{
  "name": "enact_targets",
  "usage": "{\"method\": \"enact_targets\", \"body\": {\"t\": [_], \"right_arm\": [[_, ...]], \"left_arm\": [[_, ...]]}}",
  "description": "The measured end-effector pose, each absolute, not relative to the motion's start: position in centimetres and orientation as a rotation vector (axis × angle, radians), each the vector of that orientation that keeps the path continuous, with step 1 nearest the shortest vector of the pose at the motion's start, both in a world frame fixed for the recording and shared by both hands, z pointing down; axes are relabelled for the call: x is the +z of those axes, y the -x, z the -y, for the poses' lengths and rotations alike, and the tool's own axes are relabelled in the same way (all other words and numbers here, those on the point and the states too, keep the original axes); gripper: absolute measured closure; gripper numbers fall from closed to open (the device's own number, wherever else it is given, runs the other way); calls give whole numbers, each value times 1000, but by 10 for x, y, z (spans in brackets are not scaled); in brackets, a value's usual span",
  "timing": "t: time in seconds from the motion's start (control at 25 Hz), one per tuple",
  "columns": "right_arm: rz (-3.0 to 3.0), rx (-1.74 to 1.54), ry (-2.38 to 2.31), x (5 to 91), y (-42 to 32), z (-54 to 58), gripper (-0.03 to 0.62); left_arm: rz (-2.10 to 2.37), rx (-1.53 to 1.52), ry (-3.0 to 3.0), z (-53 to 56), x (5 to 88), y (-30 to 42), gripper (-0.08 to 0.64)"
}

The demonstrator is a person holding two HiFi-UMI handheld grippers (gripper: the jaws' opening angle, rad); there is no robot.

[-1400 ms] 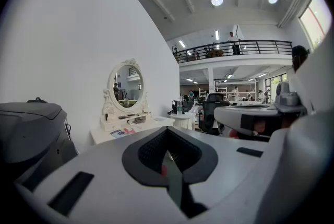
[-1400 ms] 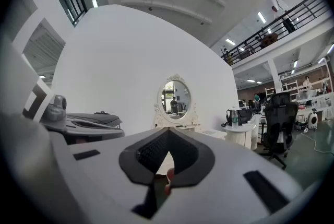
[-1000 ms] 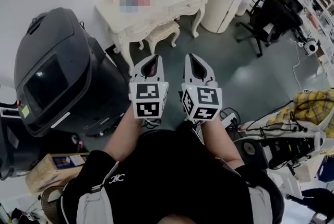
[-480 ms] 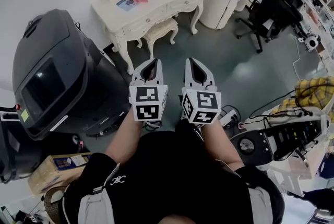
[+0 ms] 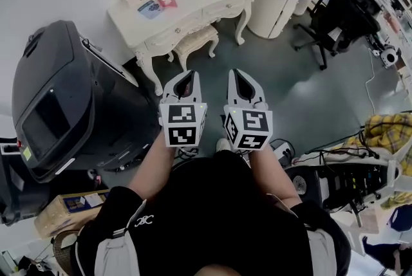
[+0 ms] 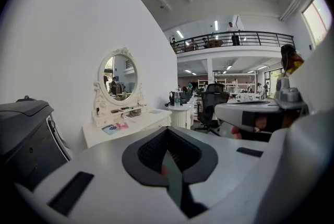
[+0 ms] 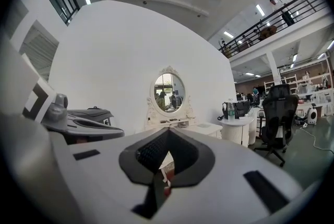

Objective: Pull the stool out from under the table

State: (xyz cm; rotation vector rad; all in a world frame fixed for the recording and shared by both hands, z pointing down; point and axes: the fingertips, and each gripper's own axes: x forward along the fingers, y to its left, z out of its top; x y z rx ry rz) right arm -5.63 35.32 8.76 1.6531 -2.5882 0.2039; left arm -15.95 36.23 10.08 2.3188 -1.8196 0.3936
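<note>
Head view: your closed, empty left gripper [image 5: 185, 75] and right gripper [image 5: 241, 74] face the far stool [image 5: 197, 40], untouched under the dressing table [image 5: 193, 1].

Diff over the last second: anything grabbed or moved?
Nothing grabbed or let go. Only the head view drifted slightly, so the table sits a bit differently in frame. The left gripper and right gripper stay shut, empty, side by side. The stool stays tucked under the table.
</note>
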Motion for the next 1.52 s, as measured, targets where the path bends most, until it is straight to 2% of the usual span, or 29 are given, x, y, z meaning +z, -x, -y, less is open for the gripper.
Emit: {"method": "enact_targets", "body": {"t": [1.0, 1.52], "right_arm": [[2655, 348, -1491, 110, -23, -193, 588], [2548, 415, -1604, 142, -20, -130, 588]], "left_arm": [[1916, 485, -2176, -216, 120, 80, 558], [1804, 521, -2279, -139, 140, 84, 559]]}}
